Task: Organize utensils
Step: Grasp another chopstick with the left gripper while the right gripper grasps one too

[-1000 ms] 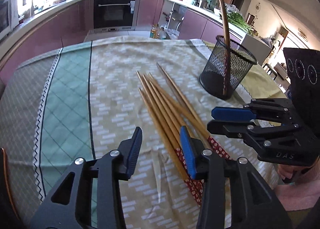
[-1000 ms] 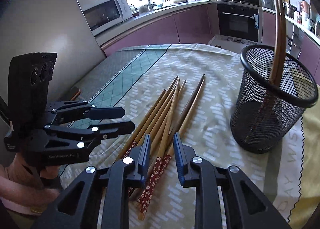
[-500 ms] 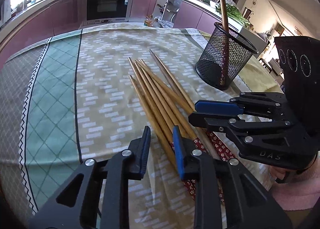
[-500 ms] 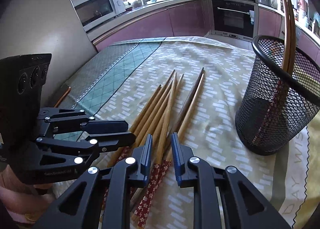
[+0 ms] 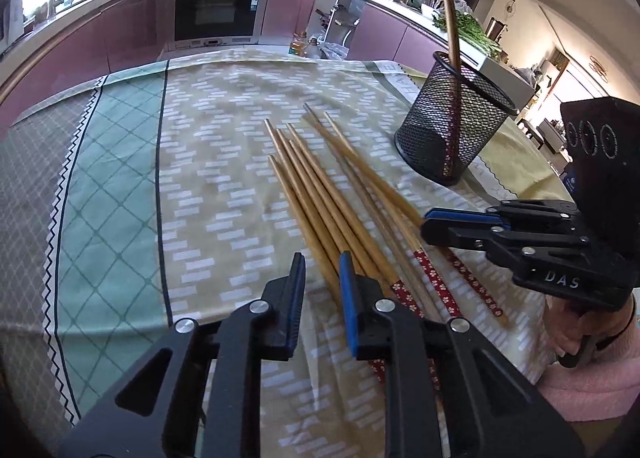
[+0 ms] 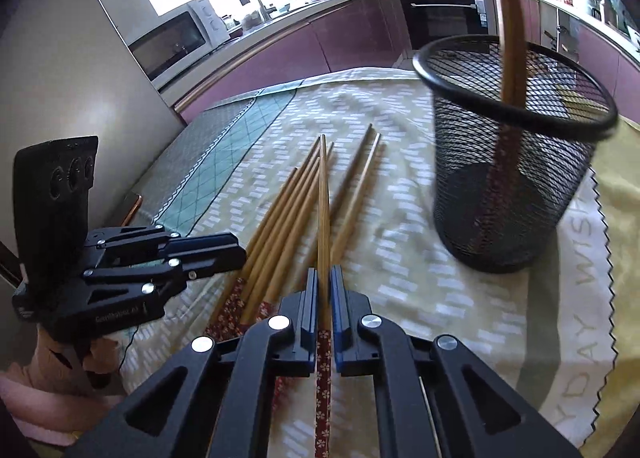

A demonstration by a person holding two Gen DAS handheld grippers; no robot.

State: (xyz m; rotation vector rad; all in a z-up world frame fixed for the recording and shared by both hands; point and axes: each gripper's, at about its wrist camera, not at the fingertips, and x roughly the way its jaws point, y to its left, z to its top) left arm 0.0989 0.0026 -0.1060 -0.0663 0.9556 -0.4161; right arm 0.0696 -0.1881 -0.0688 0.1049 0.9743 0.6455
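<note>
Several bamboo chopsticks (image 5: 320, 194) with red flowered handles lie in a loose fan on the tablecloth; they also show in the right wrist view (image 6: 280, 226). My right gripper (image 6: 325, 290) is shut on one chopstick (image 6: 323, 218) near its flowered end, its tip pointing away. The right gripper also shows in the left wrist view (image 5: 430, 224), over the handles. My left gripper (image 5: 322, 290) is open and empty just above the left side of the fan. A black mesh holder (image 5: 452, 138) stands upright at the right with one chopstick (image 5: 450, 18) in it.
The patterned tablecloth (image 5: 120, 198) covers the table. The holder (image 6: 512, 162) is close to my right gripper, to its front right. Kitchen cabinets and an oven (image 5: 218, 10) lie beyond the far table edge. A phone edge (image 6: 132, 206) lies at the left.
My right gripper has closed on one chopstick. My left gripper has narrowed and moved in toward the left of the fan.
</note>
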